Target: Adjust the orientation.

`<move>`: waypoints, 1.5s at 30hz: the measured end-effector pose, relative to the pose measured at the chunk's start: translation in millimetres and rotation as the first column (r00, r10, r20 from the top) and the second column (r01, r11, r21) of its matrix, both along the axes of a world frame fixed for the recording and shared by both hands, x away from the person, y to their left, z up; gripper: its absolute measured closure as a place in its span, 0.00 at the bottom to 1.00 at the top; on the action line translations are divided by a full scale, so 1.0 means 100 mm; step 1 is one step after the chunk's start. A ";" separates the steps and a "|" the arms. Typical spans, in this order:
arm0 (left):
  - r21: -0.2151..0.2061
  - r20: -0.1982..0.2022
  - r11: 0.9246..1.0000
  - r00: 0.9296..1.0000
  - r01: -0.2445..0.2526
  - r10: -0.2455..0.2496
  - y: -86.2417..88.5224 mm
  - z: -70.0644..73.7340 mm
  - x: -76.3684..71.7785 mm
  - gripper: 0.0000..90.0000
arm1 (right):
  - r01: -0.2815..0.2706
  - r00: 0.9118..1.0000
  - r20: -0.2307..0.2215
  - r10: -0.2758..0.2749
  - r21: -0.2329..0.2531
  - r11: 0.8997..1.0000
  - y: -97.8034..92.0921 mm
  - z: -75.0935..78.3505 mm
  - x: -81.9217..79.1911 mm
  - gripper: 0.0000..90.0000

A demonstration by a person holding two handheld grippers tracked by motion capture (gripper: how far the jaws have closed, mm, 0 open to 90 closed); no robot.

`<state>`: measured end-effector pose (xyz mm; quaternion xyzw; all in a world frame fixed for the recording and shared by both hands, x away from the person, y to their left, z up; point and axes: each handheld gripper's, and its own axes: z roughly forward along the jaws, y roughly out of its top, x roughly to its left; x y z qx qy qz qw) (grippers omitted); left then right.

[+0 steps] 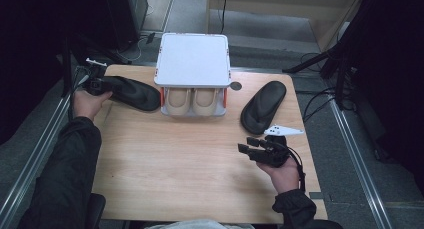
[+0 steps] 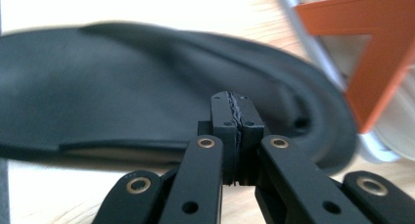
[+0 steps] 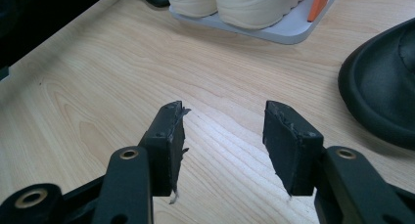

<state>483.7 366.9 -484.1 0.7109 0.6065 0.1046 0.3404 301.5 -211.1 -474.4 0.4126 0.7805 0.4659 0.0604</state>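
Note:
A black slipper (image 1: 131, 91) lies at the table's back left, beside a white two-tier rack (image 1: 192, 59). My left gripper (image 1: 100, 83) is at its heel end. In the left gripper view its jaws (image 2: 235, 111) are shut, pads pressed together just in front of the slipper's upper (image 2: 122, 87), with nothing visible between them. A second black slipper (image 1: 263, 106) lies at the right of the rack. My right gripper (image 1: 246, 145) hovers just in front of it, open and empty (image 3: 222, 131), with that slipper's toe (image 3: 381, 92) off to its right.
A pair of beige shoes (image 1: 192, 101) sits on the rack's lower shelf, also in the right gripper view (image 3: 244, 4). Orange posts (image 2: 386, 53) hold up the top shelf. The bare wooden tabletop (image 1: 190, 159) stretches across the front and middle. Cables and stands surround the table.

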 end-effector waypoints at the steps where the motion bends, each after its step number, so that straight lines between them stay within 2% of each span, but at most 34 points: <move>1: -0.007 0.005 1.000 1.000 -0.009 0.009 0.02 -0.02 0.00 1.00 | -0.001 1.000 0.000 0.001 0.002 1.000 0.00 0.00 0.00 0.56; 5: -0.022 0.002 0.999 1.000 -0.028 0.028 0.06 -0.08 0.04 1.00 | -0.009 1.000 -0.009 0.009 0.000 1.000 0.02 -0.02 0.02 0.56; 10: 0.005 -0.028 1.000 1.000 -0.009 0.009 0.03 -0.08 0.02 1.00 | -0.016 1.000 -0.010 0.016 -0.006 1.000 0.04 -0.01 0.01 0.56; 15: 0.024 -0.059 1.000 0.998 0.017 -0.016 0.01 -0.06 -0.06 1.00 | -0.019 1.000 -0.012 0.019 -0.003 1.000 0.04 -0.01 0.01 0.56; 21: -0.006 -0.055 1.000 0.998 0.012 -0.012 -0.01 -0.08 -0.25 1.00 | -0.037 0.999 -0.008 0.037 -0.003 0.999 0.08 -0.01 0.02 0.56; 27: -0.001 -0.053 1.000 0.999 0.009 -0.009 -0.05 -0.09 -0.44 1.00 | -0.059 0.998 -0.010 0.059 -0.001 0.998 0.14 -0.01 0.07 0.57; 29: -0.011 -0.054 1.000 0.999 0.005 -0.006 -0.07 -0.09 -0.55 1.00 | -0.069 0.998 -0.011 0.069 -0.002 0.998 0.18 -0.01 0.09 0.57; 32: -0.019 -0.055 1.000 0.998 0.007 -0.008 -0.08 -0.10 -0.61 1.00 | -0.079 0.997 -0.008 0.079 -0.005 0.997 0.20 -0.01 0.10 0.57; 33: -0.017 -0.060 1.000 0.998 0.009 -0.010 -0.09 -0.09 -0.68 1.00 | -0.089 0.996 -0.011 0.089 -0.007 0.996 0.24 -0.01 0.12 0.57; 34: -0.017 -0.060 1.000 0.998 0.009 -0.010 -0.09 -0.09 -0.68 1.00 | -0.089 0.996 -0.011 0.089 -0.007 0.996 0.24 -0.01 0.12 0.57; 42: -0.013 -0.077 1.000 0.997 0.022 -0.023 -0.20 -0.09 -0.96 1.00 | -0.132 0.991 -0.012 0.132 -0.009 0.991 0.36 0.00 0.18 0.58; 45: -0.037 -0.080 0.999 0.996 0.032 -0.035 -0.22 -0.09 -1.03 1.00 | -0.144 0.990 -0.009 0.144 -0.006 0.990 0.39 0.00 0.20 0.58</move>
